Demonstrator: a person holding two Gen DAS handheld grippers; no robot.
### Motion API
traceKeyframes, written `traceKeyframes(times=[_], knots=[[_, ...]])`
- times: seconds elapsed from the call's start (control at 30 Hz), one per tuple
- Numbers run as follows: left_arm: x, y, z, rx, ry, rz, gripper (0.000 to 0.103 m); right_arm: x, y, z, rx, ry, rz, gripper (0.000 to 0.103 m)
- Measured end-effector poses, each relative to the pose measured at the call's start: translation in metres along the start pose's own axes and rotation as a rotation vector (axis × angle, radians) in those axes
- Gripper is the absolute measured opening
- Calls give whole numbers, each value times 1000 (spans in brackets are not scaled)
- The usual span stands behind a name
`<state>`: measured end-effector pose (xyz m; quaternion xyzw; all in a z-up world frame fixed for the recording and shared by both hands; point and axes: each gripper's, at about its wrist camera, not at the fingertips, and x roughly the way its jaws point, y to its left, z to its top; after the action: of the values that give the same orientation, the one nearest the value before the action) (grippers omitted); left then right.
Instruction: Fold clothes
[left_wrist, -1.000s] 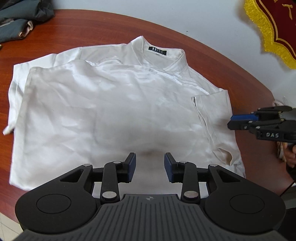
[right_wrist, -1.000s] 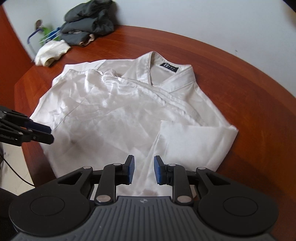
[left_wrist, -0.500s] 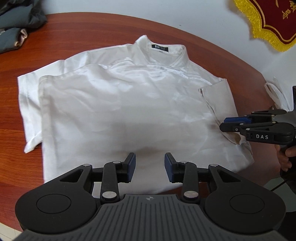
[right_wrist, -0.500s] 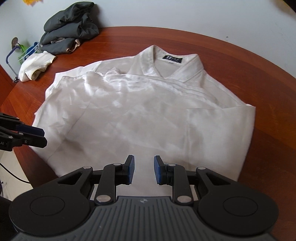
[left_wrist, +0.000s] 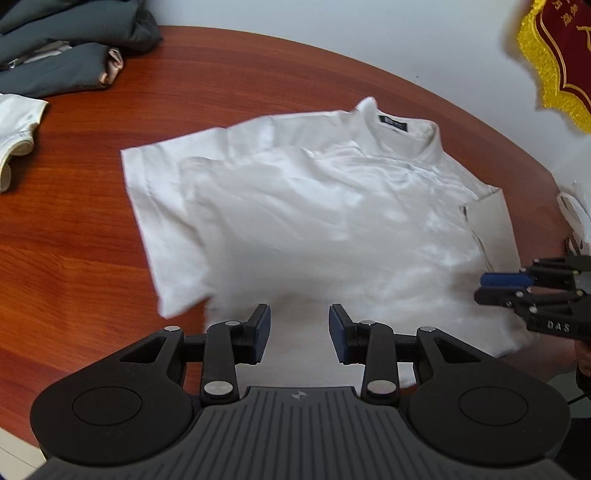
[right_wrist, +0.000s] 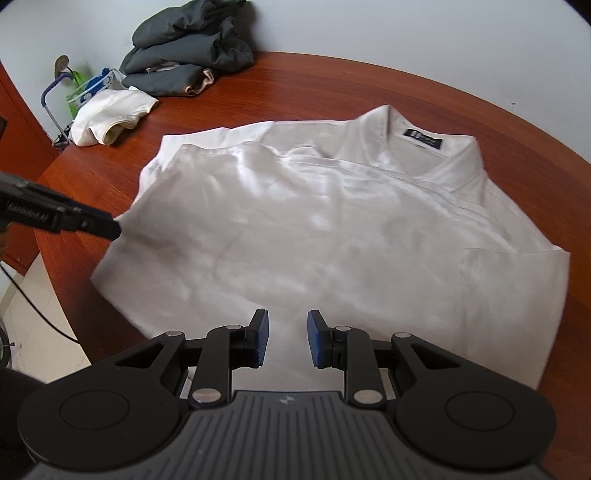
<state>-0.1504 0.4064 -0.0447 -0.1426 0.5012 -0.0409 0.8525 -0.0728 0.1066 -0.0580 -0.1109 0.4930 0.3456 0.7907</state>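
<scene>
Round red-brown wooden table (left_wrist: 92, 240) carries a white short-sleeved collared shirt (right_wrist: 332, 229), spread flat ahead of both claws, right sleeve folded in. Left claw (left_wrist: 299, 334) and right claw (right_wrist: 286, 338) both gape, empty. Pinch hem corners evenly, lift together.

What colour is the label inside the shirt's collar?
Dark navy or black with small pale lettering, on the white shirt's collar label; clearest in the right wrist view.

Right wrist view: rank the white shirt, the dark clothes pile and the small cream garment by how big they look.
1. white shirt
2. dark clothes pile
3. cream garment
The last two lie farther from the camera, so their true sizes stay unsure.
</scene>
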Motion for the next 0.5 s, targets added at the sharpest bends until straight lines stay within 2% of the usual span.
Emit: traceKeyframes(times=[0.13,0.3,0.5], knots=[[0,32,14,58,20,-8,38,10,27,7,37,-9,-14,27],[-3,77,47,156,47,-40,38,24,59,17,87,-13,-35,27],[0,112,79,254,78,-57,38,40,99,29,146,-19,-61,27]])
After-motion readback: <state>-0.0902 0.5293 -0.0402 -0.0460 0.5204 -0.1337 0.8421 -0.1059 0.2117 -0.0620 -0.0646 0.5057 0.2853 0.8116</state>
